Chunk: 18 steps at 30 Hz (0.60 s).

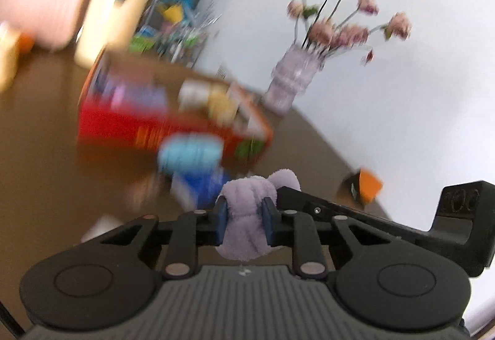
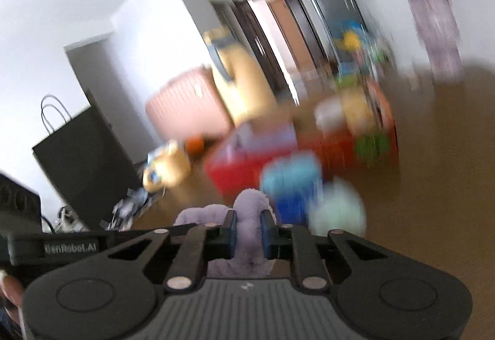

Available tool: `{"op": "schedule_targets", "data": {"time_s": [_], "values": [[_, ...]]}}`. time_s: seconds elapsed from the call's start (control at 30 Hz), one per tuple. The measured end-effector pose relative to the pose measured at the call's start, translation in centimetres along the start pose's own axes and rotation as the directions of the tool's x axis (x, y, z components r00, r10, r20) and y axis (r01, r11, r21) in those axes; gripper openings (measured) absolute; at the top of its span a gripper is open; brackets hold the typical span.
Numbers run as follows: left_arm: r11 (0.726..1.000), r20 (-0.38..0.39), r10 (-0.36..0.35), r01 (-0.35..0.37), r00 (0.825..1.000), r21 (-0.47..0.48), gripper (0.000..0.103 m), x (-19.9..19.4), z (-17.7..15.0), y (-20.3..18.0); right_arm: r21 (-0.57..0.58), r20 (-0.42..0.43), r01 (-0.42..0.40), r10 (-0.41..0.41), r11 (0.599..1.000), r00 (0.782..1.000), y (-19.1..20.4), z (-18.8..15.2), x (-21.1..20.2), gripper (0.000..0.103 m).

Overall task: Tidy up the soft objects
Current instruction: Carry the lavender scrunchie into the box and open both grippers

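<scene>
**Both grippers pinching the same purple plush**

Left gripper [image 1: 244, 224] clamped narrow on a fluffy lavender plush cloth [image 1: 247, 201], blue pads [image 1: 220, 224] pressed into either side. Right gripper [image 2: 249, 231] likewise squeezed onto a fold of that lavender fabric [image 2: 249, 216], held up off the brown wooden table [image 1: 46, 154]. Just beyond, blurry: a light-blue soft bundle [image 1: 190, 153] atop something dark blue, plus a pale mint soft ball [image 2: 337, 210] beside it. Further back, a red cardboard box [image 1: 123, 123] stuffed with mixed items. Farthest off, a clear vase of pink flowers [image 1: 294, 77] by the white wall, and a pink ribbed suitcase [image 2: 185, 105].
</scene>
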<state>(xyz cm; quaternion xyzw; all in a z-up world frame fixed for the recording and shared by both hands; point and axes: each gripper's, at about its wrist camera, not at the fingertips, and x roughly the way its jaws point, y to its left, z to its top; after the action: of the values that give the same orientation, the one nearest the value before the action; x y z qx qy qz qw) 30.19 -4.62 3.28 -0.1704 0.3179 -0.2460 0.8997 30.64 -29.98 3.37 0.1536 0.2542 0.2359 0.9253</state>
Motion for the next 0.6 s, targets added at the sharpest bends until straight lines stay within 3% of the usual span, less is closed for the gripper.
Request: {"op": "schedule_targets", "data": {"time_s": [0.13, 0.27, 0.4, 0.6], "values": [[0.997, 0.034, 0.009, -0.012, 0.999, 0.070, 0.022, 4.1, 10.2, 0.0, -0.103, 0.070, 0.070, -0.063, 0.992, 0.996, 0.3, 9.3, 5.4, 0.015], [0.997, -0.005, 0.058, -0.058, 0.998, 0.056, 0.021, 12.4, 18.6, 2.3, -0.072, 0.031, 0.140, -0.138, 0.988, 0.990, -2.1, 16.1, 14.1, 0.014], [0.992, -0.062, 0.106, -0.110, 0.992, -0.062, 0.021, 20.3, 22.3, 7.2, 0.037, -0.097, 0.165, -0.160, 0.986, 0.982, -6.7, 18.9, 23.4, 0.014], [0.963, -0.137, 0.187, -0.209, 0.973, -0.171, 0.020, 28.0, 23.0, 13.6, 0.160, -0.261, 0.194, -0.148, 0.968, 0.954, -11.9, 18.2, 33.1, 0.014]]}}
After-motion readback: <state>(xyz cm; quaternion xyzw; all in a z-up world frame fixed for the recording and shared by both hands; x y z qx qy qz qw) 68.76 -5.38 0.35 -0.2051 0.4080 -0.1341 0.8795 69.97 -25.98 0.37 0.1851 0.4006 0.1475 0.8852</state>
